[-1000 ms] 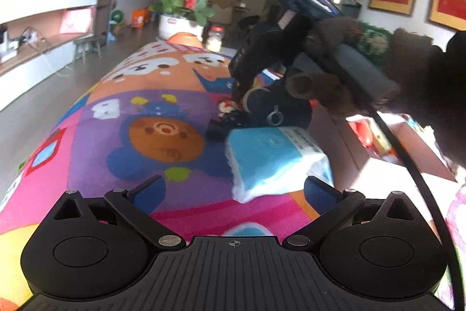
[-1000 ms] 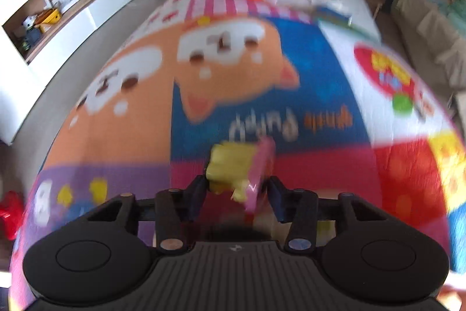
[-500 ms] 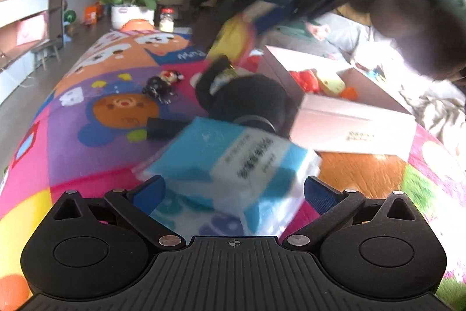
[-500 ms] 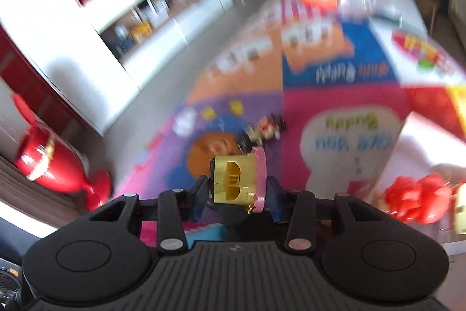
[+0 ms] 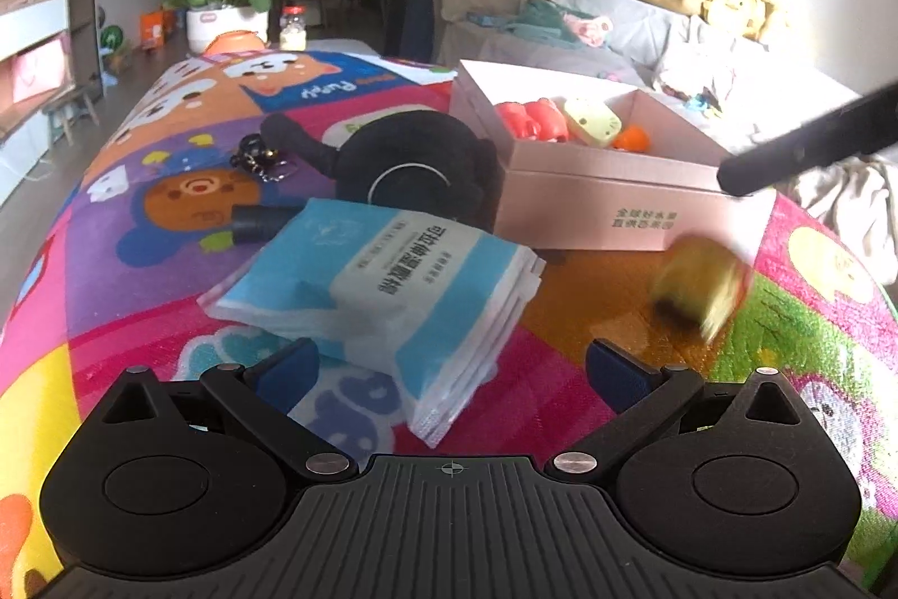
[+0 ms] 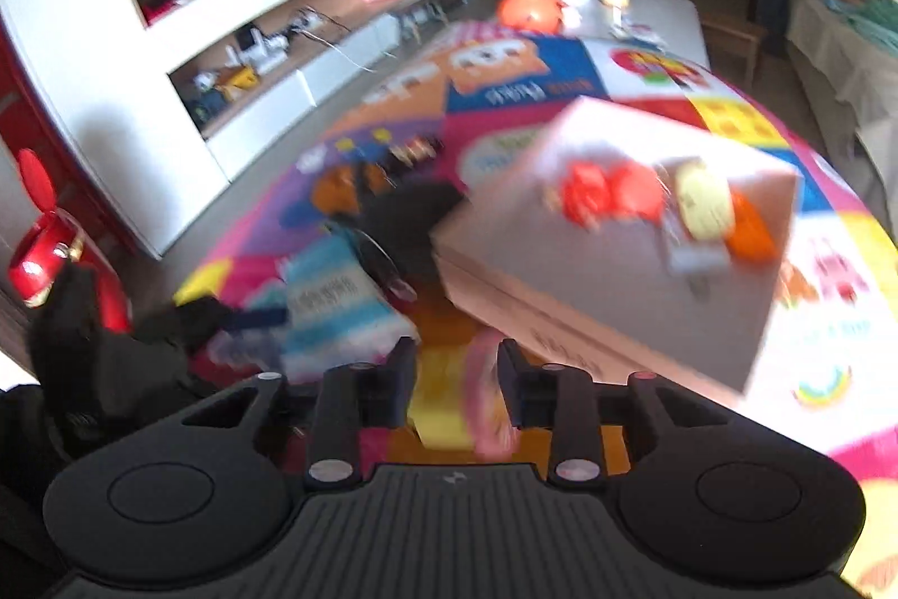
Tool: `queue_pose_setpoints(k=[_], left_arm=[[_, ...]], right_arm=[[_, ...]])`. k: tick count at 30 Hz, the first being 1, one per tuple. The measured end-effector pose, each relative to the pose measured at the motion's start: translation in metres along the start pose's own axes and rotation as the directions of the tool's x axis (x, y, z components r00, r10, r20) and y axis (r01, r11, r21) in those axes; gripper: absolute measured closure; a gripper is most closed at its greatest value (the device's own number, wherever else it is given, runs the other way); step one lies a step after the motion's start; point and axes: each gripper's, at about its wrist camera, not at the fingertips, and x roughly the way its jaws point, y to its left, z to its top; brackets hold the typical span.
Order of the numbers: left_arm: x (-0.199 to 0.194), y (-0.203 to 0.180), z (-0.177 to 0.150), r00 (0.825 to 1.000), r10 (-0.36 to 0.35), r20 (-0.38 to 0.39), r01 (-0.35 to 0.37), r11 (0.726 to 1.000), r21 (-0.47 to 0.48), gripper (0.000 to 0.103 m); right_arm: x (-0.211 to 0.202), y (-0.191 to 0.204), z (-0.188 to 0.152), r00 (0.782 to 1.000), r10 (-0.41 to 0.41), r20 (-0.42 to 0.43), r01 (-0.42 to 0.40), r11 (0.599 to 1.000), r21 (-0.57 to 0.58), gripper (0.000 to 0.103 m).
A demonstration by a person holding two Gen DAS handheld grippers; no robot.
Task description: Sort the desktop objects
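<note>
a: left claw point(image 5: 452, 363)?
b: spread wide, gripping nothing. a blue and white plastic pack of tissues point(image 5: 387, 279) lies between and just ahead of its blue-padded fingers point(image 5: 287, 370), one corner reaching back toward the claw.

a: and beyond the pack?
b: a round black pouch with a ring on its face point(image 5: 412, 169) is right behind it, and ahead to the right is a pale pink cardboard box point(image 5: 612, 200) on the colourful cartoon play mat point(image 5: 140, 217). in the box are red, cream and orange toys point(image 5: 567, 124). a small black keychain figure point(image 5: 258, 152) lies further ahead to the left.

a: right claw point(image 6: 457, 377)?
b: narrowed, with a small yellow block toy with a pink edge point(image 6: 460, 408) between its fingers; the frame is smeared, so i cannot tell if they actually press it. the left view shows that same blurred yellow block point(image 5: 699, 287) low over the mat, ahead right of the left claw and in front of the box.

a: ahead of the right claw?
b: the pink box point(image 6: 617, 273), up and to the right; the tissue pack point(image 6: 331, 307) to the left.
</note>
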Motion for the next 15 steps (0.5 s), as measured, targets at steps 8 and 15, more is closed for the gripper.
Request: queue_pose_setpoints(k=[8,15], left_arm=[[-0.011,-0.008,0.009,0.997,0.078,0.018,-0.079,0.996,0.043,0.000],[-0.002,0.003,0.025,0.986,0.148,0.072,-0.153,0.985,0.079,0.000]], right_arm=[[-0.003,-0.029,-0.051,0.989,-0.099,0.114,0.090,0.993,0.079,0.047],[-0.001,-0.049,-0.092,0.982,-0.161,0.095,0.145,0.977,0.160,0.028]])
